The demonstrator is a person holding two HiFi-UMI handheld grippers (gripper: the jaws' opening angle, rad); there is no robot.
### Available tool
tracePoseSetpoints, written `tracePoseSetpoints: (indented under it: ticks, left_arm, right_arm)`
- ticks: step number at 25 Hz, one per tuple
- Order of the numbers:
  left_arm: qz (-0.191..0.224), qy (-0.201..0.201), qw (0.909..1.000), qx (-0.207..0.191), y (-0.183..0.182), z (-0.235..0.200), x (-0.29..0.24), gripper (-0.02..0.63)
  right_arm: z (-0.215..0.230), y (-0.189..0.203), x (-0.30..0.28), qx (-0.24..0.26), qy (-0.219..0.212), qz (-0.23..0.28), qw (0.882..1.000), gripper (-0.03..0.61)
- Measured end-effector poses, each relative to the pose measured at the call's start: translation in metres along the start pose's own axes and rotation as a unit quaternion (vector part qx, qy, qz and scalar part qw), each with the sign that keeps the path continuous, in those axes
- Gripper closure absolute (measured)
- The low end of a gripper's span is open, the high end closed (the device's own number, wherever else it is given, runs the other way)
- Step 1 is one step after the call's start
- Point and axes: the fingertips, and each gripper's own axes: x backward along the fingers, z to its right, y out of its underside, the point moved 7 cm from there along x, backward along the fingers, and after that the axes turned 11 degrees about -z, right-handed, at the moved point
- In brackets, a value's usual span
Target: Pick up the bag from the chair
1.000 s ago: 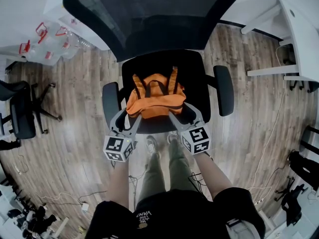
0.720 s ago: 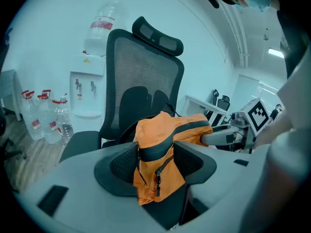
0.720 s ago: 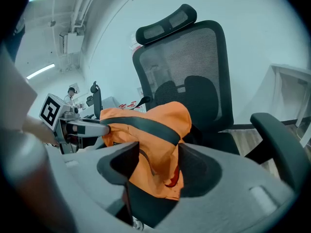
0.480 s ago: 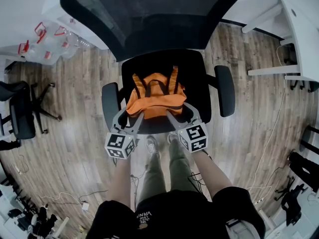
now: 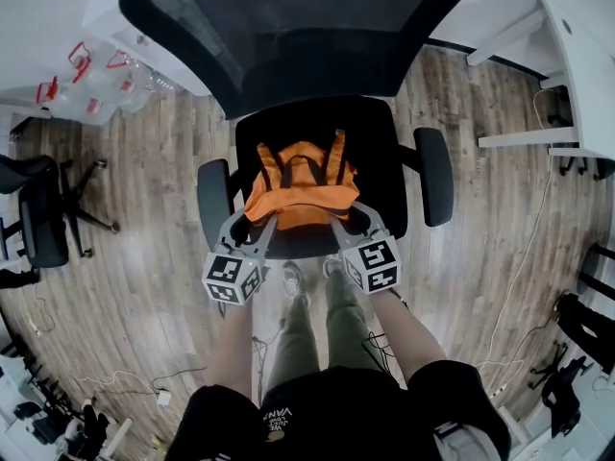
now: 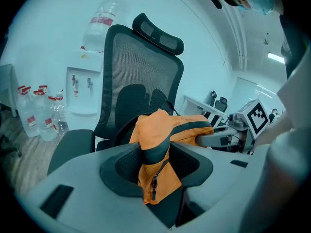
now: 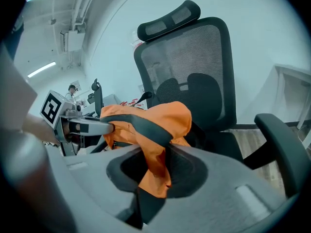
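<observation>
Wood-plank floor (image 5: 135, 257) lies under a black chair (image 5: 384, 157), whose mesh back fills the 12 o'clock part of the head view. An orange bag (image 5: 300, 192) with dark straps (image 5: 336, 154) lies on the seat, a little toward its front edge, between the 2 armrests.

The left gripper (image 5: 252, 223) reaches up from 7 o'clock to the bag's near left corner. Its fingers (image 6: 122, 163) have just been closing and now pinch a bunched fold of orange cloth with a dark band across it. A zip pull (image 6: 152, 191) hangs from that fold below the pads.

The right gripper (image 5: 348, 217) comes in from 5 o'clock to the near right corner. Its fingers (image 7: 190, 171) have also just been closing, more narrowly than the left ones. They squeeze a thin fold of orange cloth that hangs down between the pads. Each gripper's view shows the other gripper on the far side of the bag, gripping it.

The person's legs (image 5: 317, 329) stand at 6 o'clock, just in front of the seat. Clear water bottles (image 5: 91, 84) with red handles stand at 10 o'clock, another chair (image 5: 43, 221) at 9 o'clock, and a white bench (image 5: 577, 75) at 2 o'clock.
</observation>
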Motion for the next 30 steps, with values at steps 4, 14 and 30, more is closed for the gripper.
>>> tracePoseSetpoints:
  ticks: [4, 14, 30]
  left_arm:
    - [-0.002, 0.005, 1.0000, -0.002, -0.001, 0.003, 0.000, 0.468]
    - [-0.007, 0.011, 0.9998, -0.012, -0.001, 0.009, 0.004, 0.512]
    - [0.001, 0.010, 0.9992, -0.037, -0.018, 0.018, 0.024, 0.537]
  right_arm:
    - [-0.001, 0.000, 0.001, 0.000, 0.000, -0.003, 1.000, 0.508]
    - [-0.009, -0.001, 0.005, 0.014, 0.003, -0.007, 1.000, 0.554]
    - [-0.021, -0.018, 0.025, 0.027, 0.008, 0.011, 1.000, 0.575]
